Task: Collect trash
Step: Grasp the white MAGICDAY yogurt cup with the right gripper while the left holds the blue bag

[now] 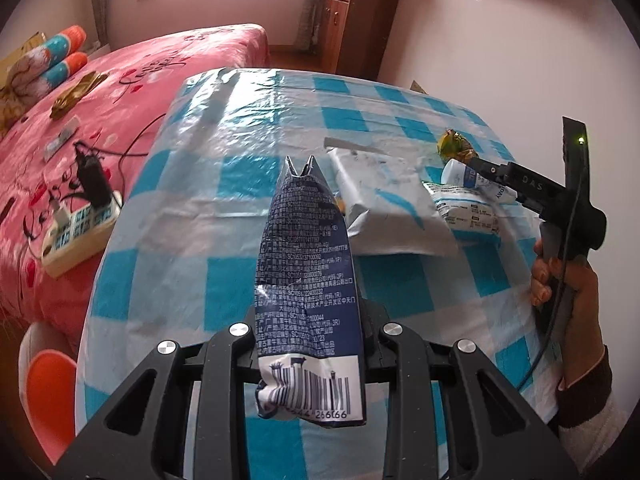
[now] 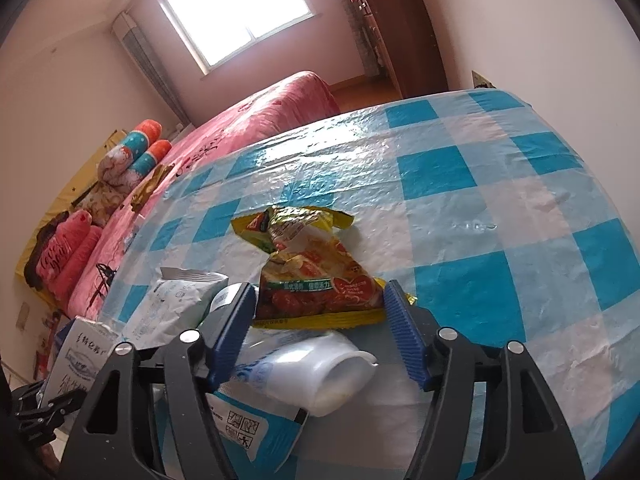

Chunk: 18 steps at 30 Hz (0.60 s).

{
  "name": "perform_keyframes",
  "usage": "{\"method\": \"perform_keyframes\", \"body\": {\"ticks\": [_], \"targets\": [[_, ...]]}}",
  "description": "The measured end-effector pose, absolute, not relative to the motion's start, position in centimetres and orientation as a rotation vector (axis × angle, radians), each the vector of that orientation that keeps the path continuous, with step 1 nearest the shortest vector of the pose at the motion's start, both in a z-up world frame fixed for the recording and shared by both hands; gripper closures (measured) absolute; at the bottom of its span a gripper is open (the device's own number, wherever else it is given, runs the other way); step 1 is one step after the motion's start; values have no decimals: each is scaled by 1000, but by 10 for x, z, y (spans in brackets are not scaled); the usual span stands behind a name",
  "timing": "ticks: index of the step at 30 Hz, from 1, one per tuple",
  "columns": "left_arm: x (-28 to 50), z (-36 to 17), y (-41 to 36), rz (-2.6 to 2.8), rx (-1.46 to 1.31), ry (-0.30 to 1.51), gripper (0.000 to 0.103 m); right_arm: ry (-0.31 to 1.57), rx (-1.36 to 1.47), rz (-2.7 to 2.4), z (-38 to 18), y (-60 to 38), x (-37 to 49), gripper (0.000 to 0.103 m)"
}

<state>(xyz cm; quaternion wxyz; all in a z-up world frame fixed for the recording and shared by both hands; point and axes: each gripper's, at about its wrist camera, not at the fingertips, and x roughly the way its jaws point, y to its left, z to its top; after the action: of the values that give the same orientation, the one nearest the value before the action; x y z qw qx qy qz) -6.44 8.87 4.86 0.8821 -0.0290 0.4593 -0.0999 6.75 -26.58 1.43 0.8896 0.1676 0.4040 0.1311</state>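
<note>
My left gripper [image 1: 310, 344] is shut on a dark blue carton [image 1: 306, 280] with a barcode, held upright above the blue-checked table [image 1: 200, 220]. My right gripper [image 2: 320, 312] is open, its blue pads on either side of a yellow snack wrapper [image 2: 308, 268] that lies on the table [image 2: 500, 208]. A white plastic cup [image 2: 316, 372] lies on its side just below the jaws. In the left wrist view the right gripper [image 1: 472, 162] hangs over the wrapper [image 1: 454, 144] and cup [image 1: 456, 172] at the table's right side.
A grey mailer bag [image 1: 372, 200] and a white-and-blue packet [image 1: 464, 206] lie near the right gripper. A pink bed [image 1: 120, 92] with a power strip [image 1: 78, 228] stands left of the table. A wooden cabinet [image 1: 352, 20] is behind.
</note>
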Motion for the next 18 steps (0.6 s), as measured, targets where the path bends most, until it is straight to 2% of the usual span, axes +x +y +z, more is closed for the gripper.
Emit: {"method": "perform_keyframes", "body": {"ticks": [5, 6, 8, 9, 15, 16, 17, 18], "targets": [[-76, 46, 100, -207, -101, 954, 73, 845, 335, 272, 14, -264, 69, 34], [-79, 46, 102, -208, -111, 953, 73, 844, 337, 271, 14, -264, 68, 38], [-83, 46, 105, -210, -125, 949, 73, 844, 344, 277, 13, -265, 68, 38], [-85, 46, 107, -212, -130, 947, 73, 842, 346, 282, 14, -266, 68, 43], [-97, 42, 117, -219, -156, 943, 73, 834, 353, 298, 15, -268, 64, 50], [-99, 41, 119, -220, -162, 943, 73, 828, 356, 305, 16, -268, 62, 66], [-99, 41, 121, -221, -166, 943, 73, 816, 363, 322, 17, -268, 59, 90], [-100, 40, 122, -221, -171, 942, 73, 819, 353, 307, 17, -267, 56, 93]]}}
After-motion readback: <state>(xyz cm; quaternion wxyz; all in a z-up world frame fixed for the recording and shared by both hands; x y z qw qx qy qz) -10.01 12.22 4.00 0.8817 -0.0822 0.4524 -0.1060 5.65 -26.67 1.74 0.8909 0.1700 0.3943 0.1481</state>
